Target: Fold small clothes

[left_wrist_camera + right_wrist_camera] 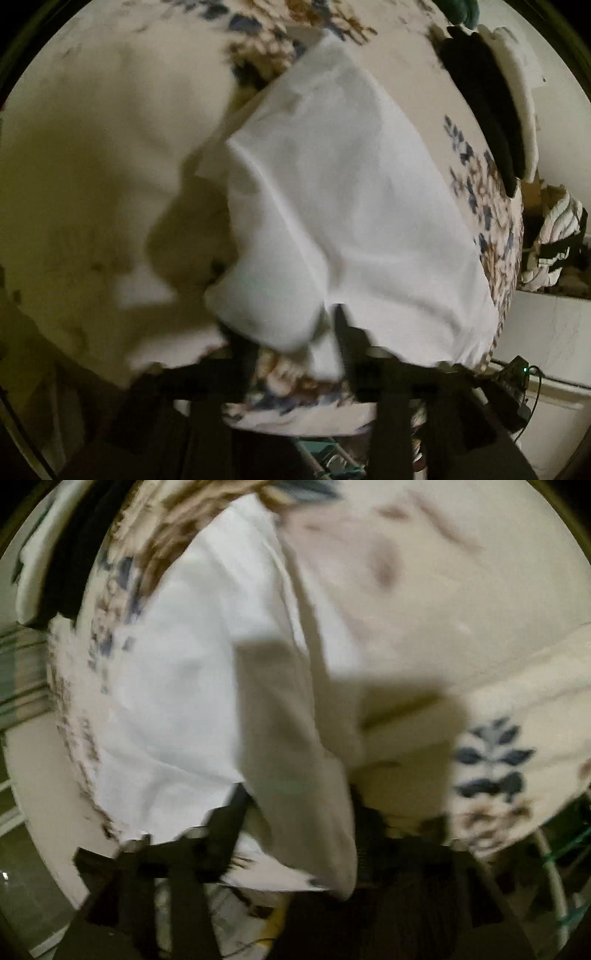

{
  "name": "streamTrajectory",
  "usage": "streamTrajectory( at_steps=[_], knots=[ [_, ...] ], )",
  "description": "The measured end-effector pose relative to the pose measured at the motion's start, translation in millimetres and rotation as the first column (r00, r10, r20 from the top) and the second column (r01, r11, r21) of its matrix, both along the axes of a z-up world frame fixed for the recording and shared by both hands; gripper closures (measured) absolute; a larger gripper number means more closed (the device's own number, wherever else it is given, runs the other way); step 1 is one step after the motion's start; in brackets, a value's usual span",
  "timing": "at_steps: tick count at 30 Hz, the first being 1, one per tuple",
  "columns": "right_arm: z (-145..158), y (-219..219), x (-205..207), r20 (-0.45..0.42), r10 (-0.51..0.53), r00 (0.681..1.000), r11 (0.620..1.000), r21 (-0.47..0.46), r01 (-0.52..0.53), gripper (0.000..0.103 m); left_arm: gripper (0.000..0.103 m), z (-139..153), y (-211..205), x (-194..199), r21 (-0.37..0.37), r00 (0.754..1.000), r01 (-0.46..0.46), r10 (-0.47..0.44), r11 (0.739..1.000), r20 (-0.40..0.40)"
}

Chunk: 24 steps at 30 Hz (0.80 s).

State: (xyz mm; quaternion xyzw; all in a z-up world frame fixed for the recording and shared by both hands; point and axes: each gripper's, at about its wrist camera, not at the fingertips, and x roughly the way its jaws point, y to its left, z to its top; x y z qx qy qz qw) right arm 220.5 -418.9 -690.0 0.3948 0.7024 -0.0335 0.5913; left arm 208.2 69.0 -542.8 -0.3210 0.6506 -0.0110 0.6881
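Observation:
A white garment [351, 192] lies on a cream bedspread with blue and brown flowers [92, 147]. My left gripper [291, 328] is shut on the garment's near edge, and a fold of it hangs over the fingers. In the right wrist view the same white garment [177, 672] lies to the left, and a shaded flap of it drapes down between the fingers. My right gripper [295, 805] is shut on that flap. Both views are blurred by motion.
A black cloth [484, 107] and a white cloth [521, 92] lie stacked at the bed's far right edge. A striped heap of clothes [554, 240] sits beyond the edge. A small device with a green light [517, 373] and cables lies low right. A white rail [554, 878] shows low right.

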Motion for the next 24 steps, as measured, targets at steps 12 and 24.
streamTrajectory(
  at_steps=[12,24],
  knots=[
    [24.8,-26.0,51.7,0.298,0.084,0.951,0.995,-0.073,-0.064,0.012,0.032,3.0,37.7,75.2,0.016,0.971,0.075,-0.077,0.997,0.228],
    [22.9,15.7,74.4,0.421,0.119,0.899,0.991,0.005,-0.133,0.090,0.093,0.8,22.5,105.8,0.010,0.940,0.144,-0.140,0.990,0.310]
  ],
)
